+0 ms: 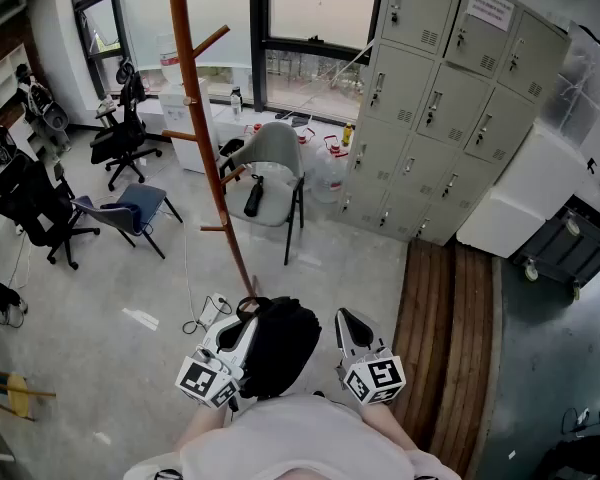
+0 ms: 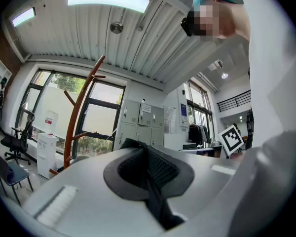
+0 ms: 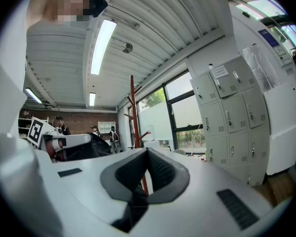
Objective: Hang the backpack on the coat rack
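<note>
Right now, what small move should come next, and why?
Probably step forward, raising the backpack toward the coat rack: the left hand-held gripper looks shut on its top loop, the rack stands ahead, and its pegs are bare.

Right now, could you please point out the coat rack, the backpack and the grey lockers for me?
coat rack (image 1: pixel 199 98): head view, on its wooden pole.
backpack (image 1: pixel 280 346): head view, on its black body.
grey lockers (image 1: pixel 448 103): head view, on a middle door.
</note>
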{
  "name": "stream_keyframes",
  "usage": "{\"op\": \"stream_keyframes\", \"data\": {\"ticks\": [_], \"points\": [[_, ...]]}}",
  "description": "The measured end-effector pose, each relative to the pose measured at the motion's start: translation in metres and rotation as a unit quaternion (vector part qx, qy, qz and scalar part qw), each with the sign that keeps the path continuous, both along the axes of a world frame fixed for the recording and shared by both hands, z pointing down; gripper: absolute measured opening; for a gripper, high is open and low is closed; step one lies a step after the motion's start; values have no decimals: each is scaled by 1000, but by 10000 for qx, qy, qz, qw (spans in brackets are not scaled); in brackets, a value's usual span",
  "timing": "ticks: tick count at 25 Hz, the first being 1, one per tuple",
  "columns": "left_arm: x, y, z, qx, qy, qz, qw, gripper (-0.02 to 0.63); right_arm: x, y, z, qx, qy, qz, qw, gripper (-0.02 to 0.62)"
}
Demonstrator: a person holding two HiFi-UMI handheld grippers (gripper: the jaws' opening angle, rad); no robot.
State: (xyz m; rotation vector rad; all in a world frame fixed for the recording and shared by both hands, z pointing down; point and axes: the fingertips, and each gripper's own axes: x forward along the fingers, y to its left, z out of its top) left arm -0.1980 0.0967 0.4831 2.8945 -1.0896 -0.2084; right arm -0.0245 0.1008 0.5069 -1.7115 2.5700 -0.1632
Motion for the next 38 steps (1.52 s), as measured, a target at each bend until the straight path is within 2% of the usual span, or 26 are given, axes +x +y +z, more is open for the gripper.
{"op": "stream_keyframes", "data": {"ticks": [9, 24, 38], "points": [[-4, -6, -3, -35, 110, -172, 9998, 11, 4, 0, 3, -41, 64, 21, 10000, 8], [8, -20, -5, -15, -7, -251, 9997, 11, 15, -8, 4, -15, -3, -135, 9999, 8], [57, -29, -13, 89, -149, -701, 9974, 11, 76, -11, 8, -33, 1, -438, 9990, 8]]}}
